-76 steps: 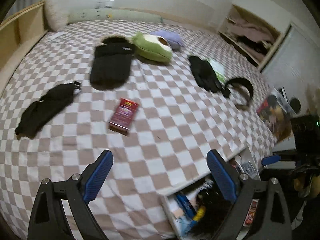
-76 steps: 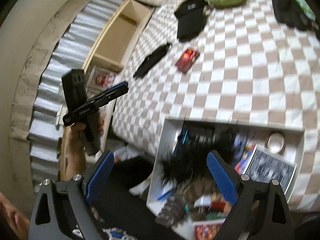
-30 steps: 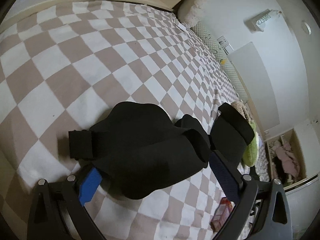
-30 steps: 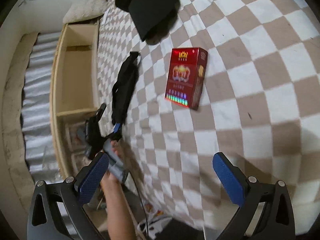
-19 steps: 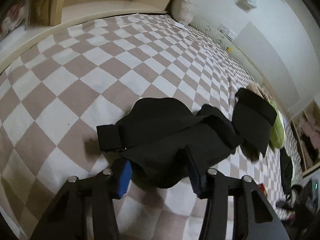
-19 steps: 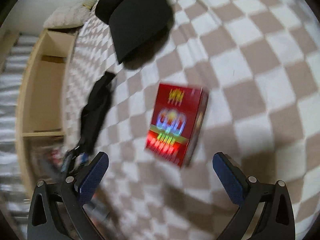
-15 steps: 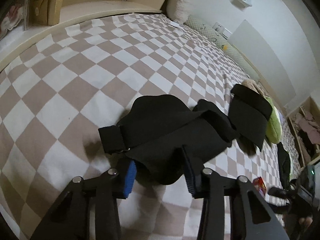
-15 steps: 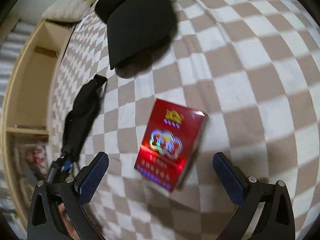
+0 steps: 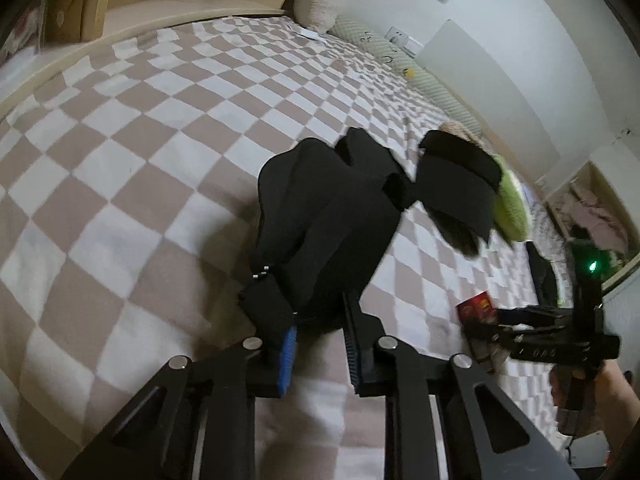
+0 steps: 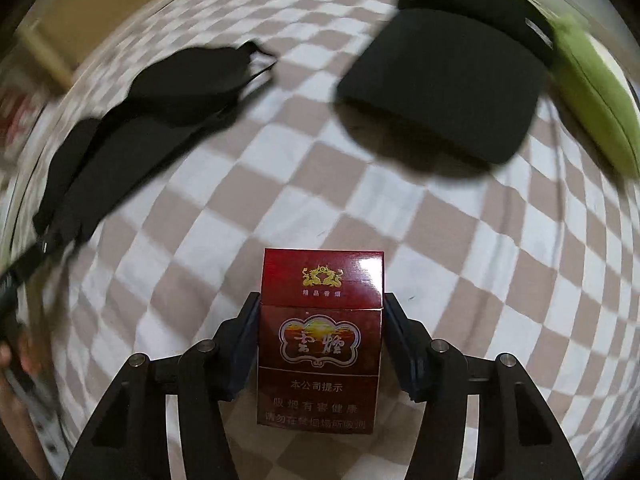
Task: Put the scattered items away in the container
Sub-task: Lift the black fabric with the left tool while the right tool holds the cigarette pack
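Note:
In the left wrist view my left gripper [image 9: 320, 334] is shut on the near end of a black fabric pouch [image 9: 320, 208] that stretches away over the checked bedspread [image 9: 120, 184]. To the right, my right gripper [image 9: 516, 318] holds a red cigarette pack [image 9: 474, 306] low over the bed. In the right wrist view my right gripper [image 10: 320, 320] is shut on the red cigarette pack [image 10: 320, 344], its fingers pressing both long sides. The black pouch [image 10: 160, 108] lies at the upper left. The container is out of view.
A black cap [image 9: 460, 184] and a green plush [image 9: 508, 200] lie beyond the pouch; both the black cap [image 10: 444, 80] and the green plush [image 10: 592, 80] also show in the right wrist view. A wooden bed frame [image 9: 160, 4] borders the far side. A hand [image 9: 612, 392] grips the right tool.
My left gripper closed from wide open onto the pouch's near end. My right gripper came down over the red pack and shut on it.

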`<state>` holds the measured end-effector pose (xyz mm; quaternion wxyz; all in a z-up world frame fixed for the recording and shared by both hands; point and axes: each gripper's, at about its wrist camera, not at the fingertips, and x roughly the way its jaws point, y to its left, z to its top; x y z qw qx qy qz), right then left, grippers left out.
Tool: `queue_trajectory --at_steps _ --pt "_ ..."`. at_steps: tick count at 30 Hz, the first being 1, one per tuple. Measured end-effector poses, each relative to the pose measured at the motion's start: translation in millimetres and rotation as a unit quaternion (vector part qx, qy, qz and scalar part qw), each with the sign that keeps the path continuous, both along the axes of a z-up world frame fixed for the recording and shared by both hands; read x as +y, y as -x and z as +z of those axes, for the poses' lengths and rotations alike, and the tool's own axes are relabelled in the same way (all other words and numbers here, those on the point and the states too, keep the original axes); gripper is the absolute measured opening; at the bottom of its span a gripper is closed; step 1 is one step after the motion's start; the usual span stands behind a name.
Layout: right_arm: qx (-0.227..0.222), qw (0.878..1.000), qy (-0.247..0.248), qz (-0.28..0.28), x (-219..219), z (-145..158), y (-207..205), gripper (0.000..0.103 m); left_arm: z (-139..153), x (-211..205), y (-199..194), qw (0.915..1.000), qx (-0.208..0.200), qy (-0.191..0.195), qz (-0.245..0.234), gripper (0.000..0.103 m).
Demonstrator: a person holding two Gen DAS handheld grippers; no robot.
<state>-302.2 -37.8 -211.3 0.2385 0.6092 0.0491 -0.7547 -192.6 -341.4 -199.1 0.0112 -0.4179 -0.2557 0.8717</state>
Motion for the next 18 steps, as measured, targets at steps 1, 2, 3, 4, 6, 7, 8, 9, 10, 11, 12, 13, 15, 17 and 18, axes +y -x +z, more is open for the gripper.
queue_trajectory --at_steps 1,2,3,4,6,7,8,9,10,11,12,13,15,17,18 --pt "0.002 1.000 -0.007 0.018 -2.0 -0.1 -3.8 0.059 0.9 1.9 -3.3 1.0000 0.001 -0.008 -0.005 0.018" --pt "0.003 0.999 -0.014 0.035 -4.0 -0.3 -7.6 0.059 1.8 3.9 -6.6 0.9998 0.003 -0.016 -0.011 0.018" --pt "0.005 0.998 -0.020 0.053 -6.0 -0.4 -11.4 0.059 2.7 5.8 -9.8 0.9996 0.004 -0.023 -0.016 0.017" --pt "0.005 0.997 -0.026 0.069 -7.4 -0.4 -15.5 0.059 3.6 7.8 -13.2 0.9993 0.006 -0.031 -0.022 0.015" --pt "-0.008 0.996 -0.020 0.081 2.6 0.3 -29.1 0.059 10.0 11.7 -21.0 0.9991 0.009 -0.030 -0.028 0.009" --pt "-0.012 0.996 -0.017 0.084 8.0 0.4 -33.5 0.059 14.9 13.0 -24.5 0.9993 0.012 -0.022 -0.027 0.009" --pt "-0.017 0.996 -0.015 0.086 13.4 0.5 -37.9 0.059 19.8 14.2 -28.0 0.9994 0.015 -0.014 -0.027 0.009" --pt "-0.021 0.996 -0.012 0.089 18.8 0.6 -42.2 0.059 24.7 15.4 -31.5 0.9995 0.018 -0.006 -0.027 0.009" --pt "-0.026 0.995 -0.010 0.091 24.2 0.7 -46.6 0.059 29.6 16.6 -35.1 0.9994 0.020 0.002 -0.027 0.009" --pt "-0.030 0.995 -0.007 0.093 29.6 0.9 -51.0 0.059 34.5 17.9 -38.6 0.9993 0.023 0.010 -0.026 0.009" --pt "-0.034 0.995 -0.004 0.096 34.8 1.3 -55.1 0.059 39.4 19.1 -42.1 0.9992 0.026 0.018 -0.026 0.011" --pt "-0.037 0.995 -0.002 0.097 38.7 2.0 -58.0 0.059 44.3 20.3 -45.6 0.9989 0.029 0.026 -0.026 0.023" --pt "-0.040 0.994 0.005 0.098 45.5 1.7 -61.4 0.059 54.0 22.8 -52.7 0.9982 0.034 0.042 -0.025 0.070" --pt "-0.041 0.994 0.011 0.099 50.2 0.5 -61.8 0.059 65.0 21.7 -49.7 0.9971 0.044 0.058 -0.023 0.084" --pt "-0.040 0.994 0.016 0.096 52.1 -0.6 -60.6 0.059 68.8 20.5 -40.3 0.9964 0.041 0.070 -0.023 0.084"
